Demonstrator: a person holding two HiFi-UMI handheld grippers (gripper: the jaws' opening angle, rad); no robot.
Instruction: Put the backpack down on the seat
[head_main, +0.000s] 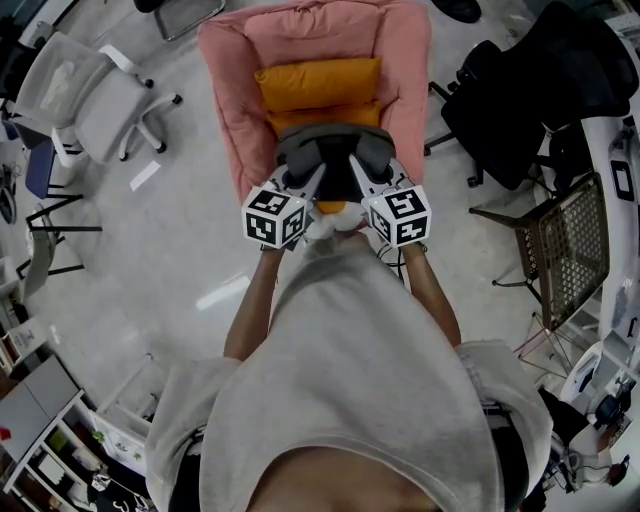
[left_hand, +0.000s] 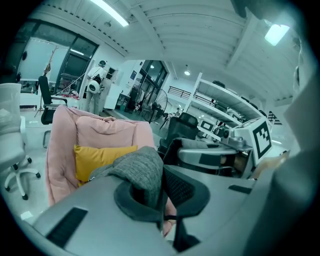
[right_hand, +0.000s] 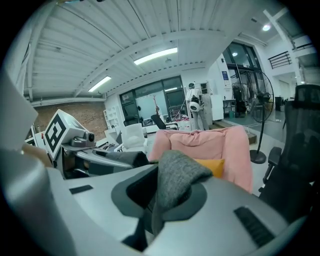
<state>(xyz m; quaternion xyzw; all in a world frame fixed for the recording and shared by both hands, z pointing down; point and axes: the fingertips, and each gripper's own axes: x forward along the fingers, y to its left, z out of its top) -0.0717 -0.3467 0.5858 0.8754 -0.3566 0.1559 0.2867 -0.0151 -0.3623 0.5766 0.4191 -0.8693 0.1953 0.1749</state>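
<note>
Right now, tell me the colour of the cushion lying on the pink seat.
The cushion is orange-yellow, clearest in the head view.

Your grey, knit-textured backpack is held up by two folds of its fabric over the front of the pink padded seat, just before its orange cushion; whether it touches the seat is unclear.

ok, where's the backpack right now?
Head view, centre: the grey backpack is pinched by the left gripper and right gripper, over the front of the pink armchair, just this side of the orange cushion.
</note>
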